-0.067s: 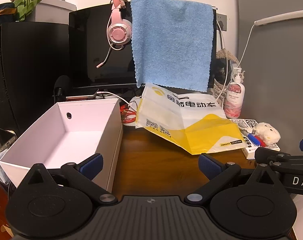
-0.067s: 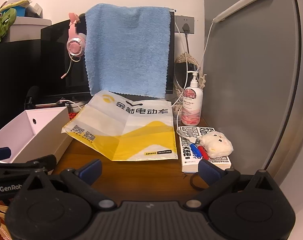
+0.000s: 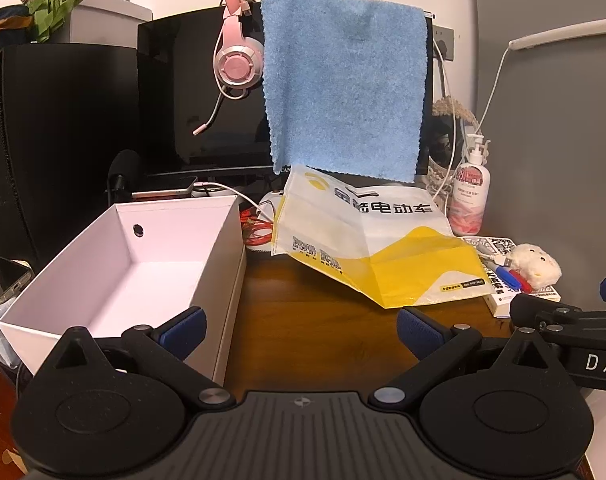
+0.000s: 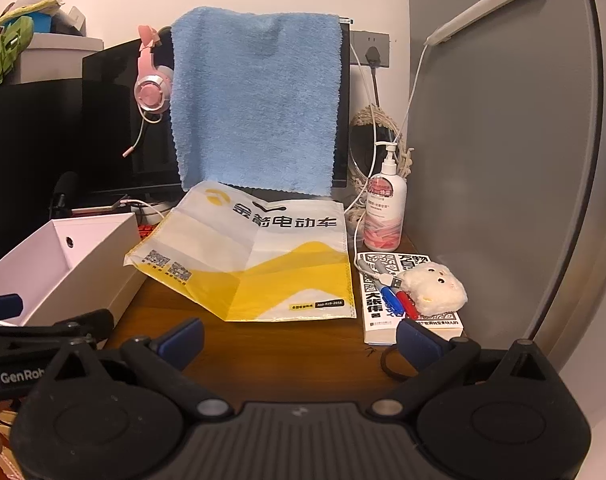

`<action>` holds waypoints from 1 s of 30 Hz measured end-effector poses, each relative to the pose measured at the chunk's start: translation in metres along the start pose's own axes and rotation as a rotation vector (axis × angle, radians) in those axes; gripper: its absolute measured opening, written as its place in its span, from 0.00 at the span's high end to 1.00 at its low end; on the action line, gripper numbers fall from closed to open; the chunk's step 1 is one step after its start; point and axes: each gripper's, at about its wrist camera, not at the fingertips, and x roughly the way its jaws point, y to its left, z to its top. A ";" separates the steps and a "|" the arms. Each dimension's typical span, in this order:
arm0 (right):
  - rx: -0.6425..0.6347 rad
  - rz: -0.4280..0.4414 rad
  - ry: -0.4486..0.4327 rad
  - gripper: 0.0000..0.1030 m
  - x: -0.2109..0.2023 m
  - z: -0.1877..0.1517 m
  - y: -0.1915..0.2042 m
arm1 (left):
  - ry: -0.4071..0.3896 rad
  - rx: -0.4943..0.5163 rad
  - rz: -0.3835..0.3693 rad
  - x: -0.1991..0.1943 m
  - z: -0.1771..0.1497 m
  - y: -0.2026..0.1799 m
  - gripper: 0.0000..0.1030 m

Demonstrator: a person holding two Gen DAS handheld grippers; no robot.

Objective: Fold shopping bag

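**Lying unfolded: bag spread across the desk**

Spreading flat and creased on the wooden desk, the shopping bag runs its long axis left to right, its printed top edge toward the far blue towel. A white box sits left, a book right. Nearer, the left gripper and right gripper both gape wide, grasping nothing.

**Both grippers spread wide, nothing held**

The left gripper is level, its blue-padded fingers set far apart with nothing between them. The right gripper is posed the same way, its jaws wide and empty. Each shows at the edge of the other's view, so the two sit side by side, close together.
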 end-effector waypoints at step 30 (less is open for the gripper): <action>0.007 0.009 0.008 0.00 0.002 0.000 -0.001 | 0.004 0.008 0.010 -0.003 0.000 -0.009 0.00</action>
